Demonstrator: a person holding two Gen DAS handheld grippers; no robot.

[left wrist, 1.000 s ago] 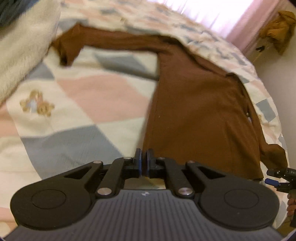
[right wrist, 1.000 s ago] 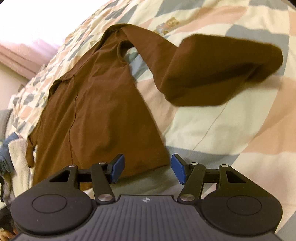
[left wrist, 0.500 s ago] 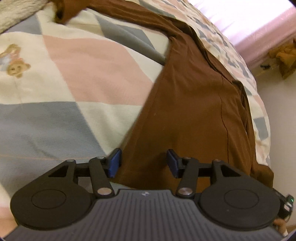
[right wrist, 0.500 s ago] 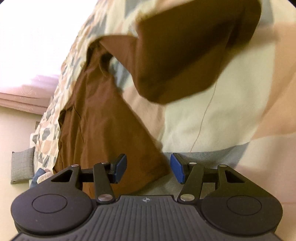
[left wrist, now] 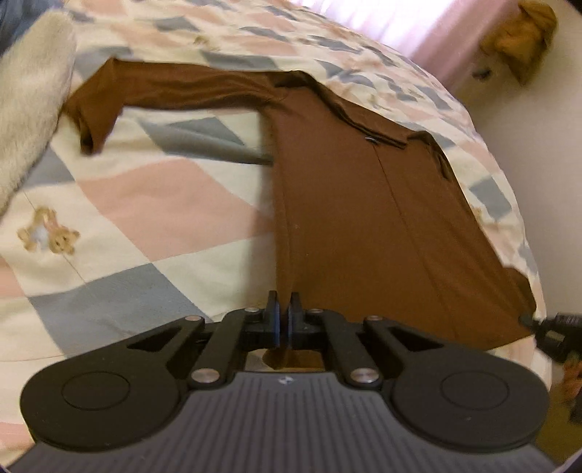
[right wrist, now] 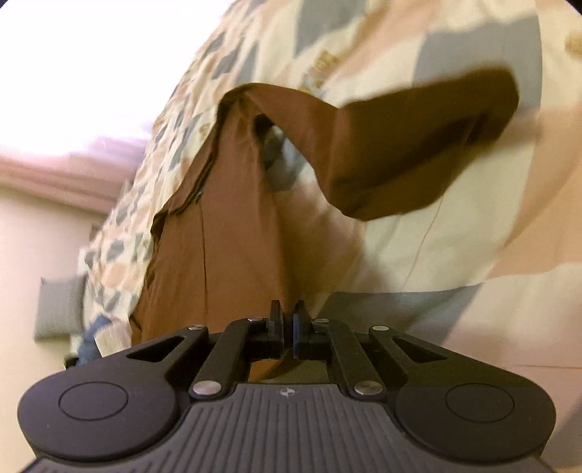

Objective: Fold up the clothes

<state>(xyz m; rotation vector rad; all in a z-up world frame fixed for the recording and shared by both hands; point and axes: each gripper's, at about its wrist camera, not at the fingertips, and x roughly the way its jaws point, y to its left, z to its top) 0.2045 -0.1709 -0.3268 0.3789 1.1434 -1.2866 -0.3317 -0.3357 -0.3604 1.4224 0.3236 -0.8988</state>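
A brown long-sleeved shirt (left wrist: 363, 218) lies spread on a patchwork quilt (left wrist: 145, 203), its hem toward me. My left gripper (left wrist: 283, 309) is shut on the hem's left corner, with cloth pinched between the pads. One sleeve (left wrist: 174, 91) stretches away to the left. In the right wrist view the same shirt (right wrist: 232, 233) runs away from me and my right gripper (right wrist: 287, 320) is shut on the hem's right corner. The other sleeve (right wrist: 418, 145) lies folded out to the right. The right gripper's tip also shows at the left wrist view's right edge (left wrist: 556, 327).
A fluffy cream blanket (left wrist: 25, 109) lies at the quilt's left edge. Pink curtains (left wrist: 418, 32) and a mustard garment (left wrist: 523, 32) are beyond the bed. A grey cushion (right wrist: 58, 309) sits by the wall in the right wrist view.
Both grippers were open over the hem corners half a second ago and have closed on them. The hem is now lifted a little.
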